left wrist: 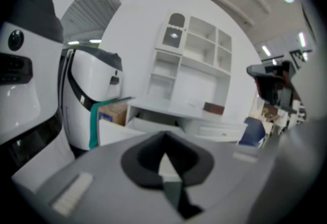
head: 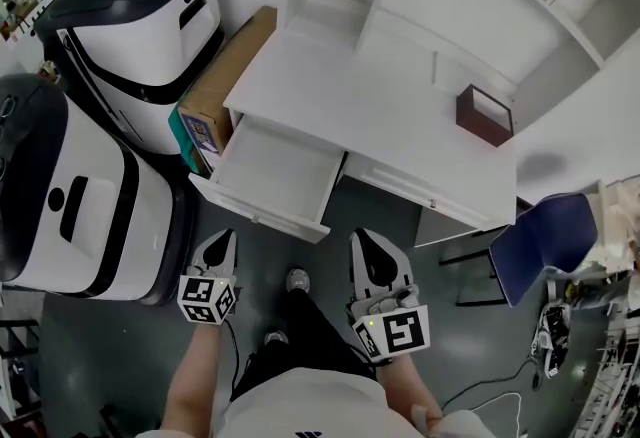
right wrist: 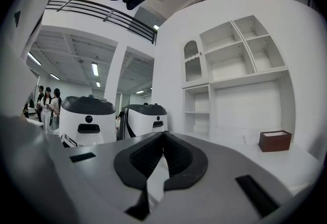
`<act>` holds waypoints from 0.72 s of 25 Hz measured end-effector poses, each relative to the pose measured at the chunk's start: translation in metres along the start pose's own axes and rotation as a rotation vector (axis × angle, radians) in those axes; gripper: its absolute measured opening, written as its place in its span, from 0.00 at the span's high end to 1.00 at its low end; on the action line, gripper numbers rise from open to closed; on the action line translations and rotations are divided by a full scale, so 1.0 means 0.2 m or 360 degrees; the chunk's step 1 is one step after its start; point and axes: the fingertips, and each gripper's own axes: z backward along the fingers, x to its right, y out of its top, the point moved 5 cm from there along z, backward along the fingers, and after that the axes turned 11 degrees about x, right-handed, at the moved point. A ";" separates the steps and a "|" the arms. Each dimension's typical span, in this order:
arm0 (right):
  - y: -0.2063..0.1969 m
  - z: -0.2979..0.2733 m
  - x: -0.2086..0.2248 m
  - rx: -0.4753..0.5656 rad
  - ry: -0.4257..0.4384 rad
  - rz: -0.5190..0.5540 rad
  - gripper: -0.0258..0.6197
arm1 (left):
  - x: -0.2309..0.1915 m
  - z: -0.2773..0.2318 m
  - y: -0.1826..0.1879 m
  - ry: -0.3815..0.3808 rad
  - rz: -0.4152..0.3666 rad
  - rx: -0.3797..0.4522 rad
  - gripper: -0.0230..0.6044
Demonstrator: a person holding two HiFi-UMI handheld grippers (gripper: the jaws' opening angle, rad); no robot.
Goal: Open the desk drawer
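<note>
Already the drawer (head: 275, 171) is seen pulled out at the desk's (head: 400, 116) left front edge, straight ahead of the nearer left gripper (head: 222, 241). That gripper and the right gripper (head: 368, 244) are held closed and empty.

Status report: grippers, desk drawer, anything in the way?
Left gripper and right gripper shut, empty, held short of the white desk drawer. Drawer stands open. Brown cardboard box close beside it.

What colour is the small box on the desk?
The box is dark brown, clearest in the head view.

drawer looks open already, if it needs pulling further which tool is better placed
Left, probably. The left tool sits right before the open drawer; the right tool is off to its side. Both are shut and empty.
</note>
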 end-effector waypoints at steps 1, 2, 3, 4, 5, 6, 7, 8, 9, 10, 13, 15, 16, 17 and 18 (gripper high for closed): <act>0.01 0.01 -0.01 0.0010 0.0005 0.0004 0.96 | 0.02 0.02 0.04 -0.0009 -0.0004 0.0029 0.96; 0.03 0.01 -0.01 0.0021 0.0010 0.0009 0.96 | 0.03 0.03 0.08 -0.0019 -0.0011 0.0058 0.96; 0.04 0.01 -0.02 0.0032 0.0016 0.0015 0.96 | 0.05 0.05 0.12 -0.0028 -0.0019 0.0087 0.96; 0.06 0.02 -0.03 0.0040 0.0020 0.0022 0.96 | 0.06 0.06 0.17 -0.0036 -0.0028 0.0115 0.96; 0.07 0.03 -0.04 0.0049 0.0023 0.0028 0.96 | 0.08 0.08 0.21 -0.0042 -0.0036 0.0142 0.96; 0.09 0.03 -0.05 0.0059 0.0026 0.0034 0.96 | 0.09 0.10 0.25 -0.0045 -0.0046 0.0170 0.96; 0.10 0.04 -0.06 0.0069 0.0027 0.0038 0.96 | 0.11 0.11 0.29 -0.0049 -0.0059 0.0197 0.96; 0.11 0.04 -0.06 0.0078 0.0027 0.0042 0.96 | 0.12 0.13 0.33 -0.0052 -0.0073 0.0224 0.96; 0.13 0.05 -0.07 0.0086 0.0026 0.0045 0.96 | 0.14 0.15 0.37 -0.0057 -0.0089 0.0251 0.96; 0.14 0.06 -0.07 0.0093 0.0024 0.0048 0.96 | 0.16 0.17 0.41 -0.0062 -0.0104 0.0276 0.96; 0.19 0.09 -0.08 0.0124 0.0017 0.0060 0.96 | 0.20 0.23 0.52 -0.0078 -0.0152 0.0349 0.96; 0.22 0.10 -0.09 0.0150 0.0011 0.0064 0.96 | 0.23 0.27 0.59 -0.0082 -0.0179 0.0394 0.96; 0.23 0.11 -0.09 0.0162 0.0009 0.0063 0.96 | 0.24 0.29 0.62 -0.0083 -0.0188 0.0416 0.96; 0.24 0.12 -0.10 0.0173 0.0007 0.0063 0.96 | 0.24 0.31 0.65 -0.0084 -0.0196 0.0437 0.96; 0.25 0.12 -0.11 0.0182 0.0005 0.0063 0.96 | 0.25 0.34 0.68 -0.0083 -0.0203 0.0456 0.96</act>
